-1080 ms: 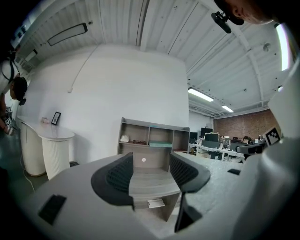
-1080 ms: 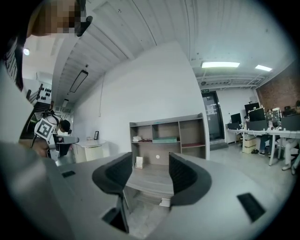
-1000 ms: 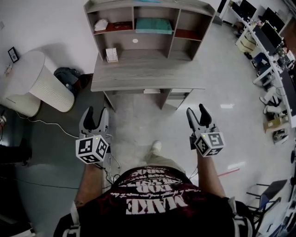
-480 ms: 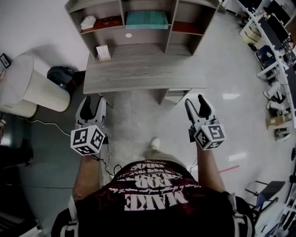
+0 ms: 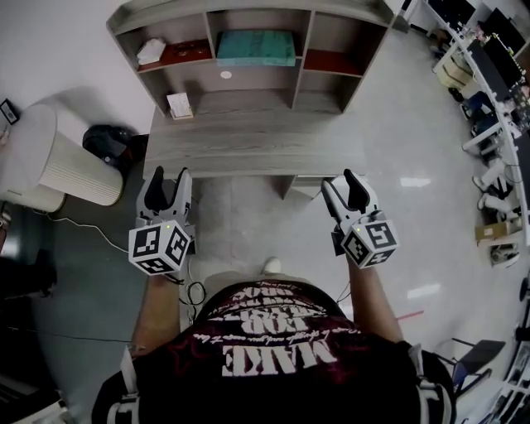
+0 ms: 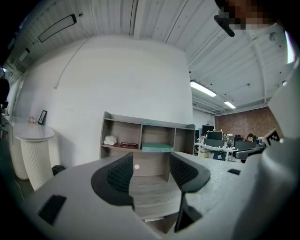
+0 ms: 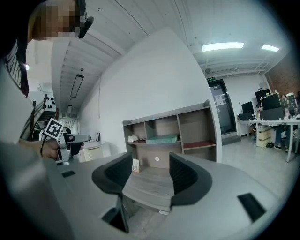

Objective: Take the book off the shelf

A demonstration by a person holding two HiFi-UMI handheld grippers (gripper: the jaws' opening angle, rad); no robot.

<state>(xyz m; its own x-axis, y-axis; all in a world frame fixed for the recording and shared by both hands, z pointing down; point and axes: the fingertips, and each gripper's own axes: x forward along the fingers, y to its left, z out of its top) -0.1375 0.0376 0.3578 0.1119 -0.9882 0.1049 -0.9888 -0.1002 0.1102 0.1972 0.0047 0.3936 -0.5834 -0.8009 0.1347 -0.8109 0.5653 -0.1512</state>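
- The teal flat book (image 5: 256, 47) lies on its side in the middle bay of the grey wood-grain 3-bay shelf unit (image 5: 248, 8), at 12 o'clock in the head view. Nothing touches it.
- Step in hand, as judged: approach. The book is not yet off the shelf, and both tools are well short of it, at the near edge of the desk.
- The left gripper (image 5: 169, 184) is at 9 o'clock. Its jaws are spread wide with nothing between them.
- The right gripper (image 5: 341, 186) is at 3 o'clock. Its jaws are equally wide and empty.
- Next move, as judged:
  - Carry 1 tool across the desk top to the height of the middle bay.
  - Because the book lies flat, the jaws probably need to bracket its thickness at the front edge before they close.
  - The bay dividers leave little side room.
- Surface:
  - The grey wood-grain desk top (image 5: 257, 141) under the shelf is mostly bare.
  - A small white box (image 5: 180, 105) stands at its far left, at 11 o'clock.
  - The left bay holds a white crumpled object (image 5: 151, 51).
- Room:
  - A white ribbed cylindrical stand (image 5: 74, 166) and a black bag (image 5: 108, 139) sit at 9 to 10 o'clock.
  - Office desks with monitors (image 5: 489, 74) stand at 2 o'clock on the pale glossy floor (image 5: 414, 149).
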